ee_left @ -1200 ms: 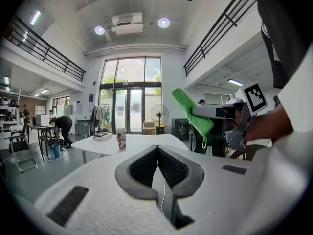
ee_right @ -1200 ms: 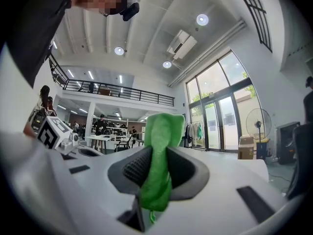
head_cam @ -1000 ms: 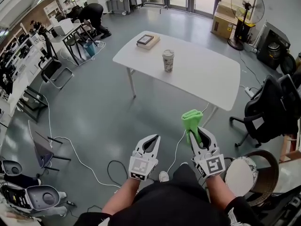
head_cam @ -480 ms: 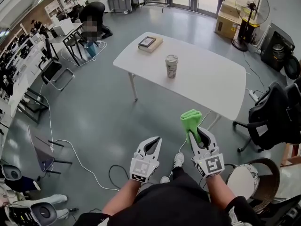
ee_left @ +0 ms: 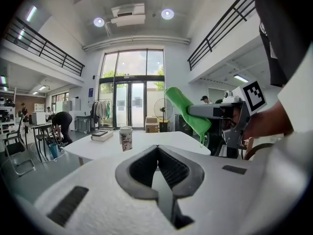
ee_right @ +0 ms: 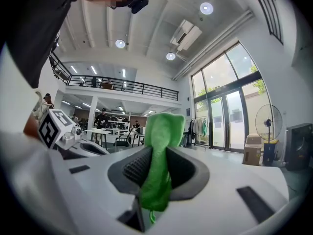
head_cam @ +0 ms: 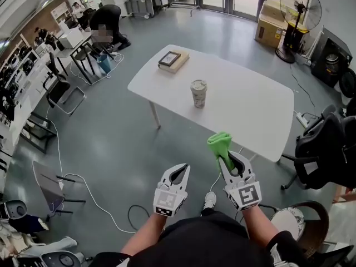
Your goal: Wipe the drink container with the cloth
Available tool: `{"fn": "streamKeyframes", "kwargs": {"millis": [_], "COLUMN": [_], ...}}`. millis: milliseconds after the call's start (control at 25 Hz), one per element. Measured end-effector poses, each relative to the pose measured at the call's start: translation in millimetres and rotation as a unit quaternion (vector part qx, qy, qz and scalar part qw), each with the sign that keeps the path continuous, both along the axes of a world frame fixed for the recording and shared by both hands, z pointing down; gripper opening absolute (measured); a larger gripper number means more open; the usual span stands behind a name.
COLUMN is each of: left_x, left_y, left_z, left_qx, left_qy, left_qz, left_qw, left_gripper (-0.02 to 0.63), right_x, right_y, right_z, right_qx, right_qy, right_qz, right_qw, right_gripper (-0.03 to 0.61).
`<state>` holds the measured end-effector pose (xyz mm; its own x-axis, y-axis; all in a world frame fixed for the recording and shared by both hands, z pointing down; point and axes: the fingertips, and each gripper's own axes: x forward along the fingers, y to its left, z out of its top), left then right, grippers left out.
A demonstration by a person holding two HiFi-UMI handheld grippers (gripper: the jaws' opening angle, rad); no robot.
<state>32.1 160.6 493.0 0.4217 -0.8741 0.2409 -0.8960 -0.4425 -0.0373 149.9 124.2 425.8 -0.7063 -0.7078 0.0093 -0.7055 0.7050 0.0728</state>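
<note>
A patterned paper drink cup with a lid stands upright in the middle of a white table. The left gripper view shows the cup small and far ahead. My right gripper is shut on a green cloth, which sticks up past its fingertips. It hangs over the floor, just short of the table's near edge. In the right gripper view the cloth is pinched between the pads. My left gripper is held beside it, shut and holding nothing.
A book with a dark device on it lies at the table's far left end. A black office chair stands to the right, with a fan and a cardboard box beyond. Cables trail over the floor at left, near metal chairs.
The table and cup now lie lower in the head view, closer to both grippers. The right gripper still holds the cloth, and the left stays shut.
</note>
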Motion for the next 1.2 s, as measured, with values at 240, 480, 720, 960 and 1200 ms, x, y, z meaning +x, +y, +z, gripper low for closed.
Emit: {"fn": "streamKeyframes", "kwargs": {"millis": [240, 480, 720, 960, 1200], "left_x": [4.3, -6.3, -19.1, -44.8, -78.6], "left_y": [-49.4, -88.0, -115.4, -140.2, -175.3], "left_z": [-2.8, -5.5, -9.0, -6.1, -5.5], "left_qx": [0.005, 0.006, 0.013, 0.013, 0.012], "left_qy": [0.000, -0.003, 0.001, -0.005, 0.010], "left_qz": [-0.007, -0.032, -0.051, -0.046, -0.043], "left_qw": [1.0000, 0.9995, 0.9986, 0.9988, 0.9989], "left_gripper": [0.014, 0.014, 0.014, 0.014, 0.014], "right_x": [-1.1, -8.5, -19.0, -48.3, -80.6], "right_y": [-45.3, -81.1, -105.8, -134.0, -165.6], "right_z": [5.2, 7.2, 15.2, 19.2, 12.9], "right_qx": [-0.004, -0.008, -0.018, -0.019, -0.006], "right_qy": [0.002, 0.003, 0.003, 0.013, 0.022], "right_qz": [-0.017, -0.037, -0.045, -0.056, -0.049], "right_qw": [1.000, 0.999, 0.999, 0.998, 0.999], "right_gripper": [0.094, 0.094, 0.094, 0.094, 0.094]}}
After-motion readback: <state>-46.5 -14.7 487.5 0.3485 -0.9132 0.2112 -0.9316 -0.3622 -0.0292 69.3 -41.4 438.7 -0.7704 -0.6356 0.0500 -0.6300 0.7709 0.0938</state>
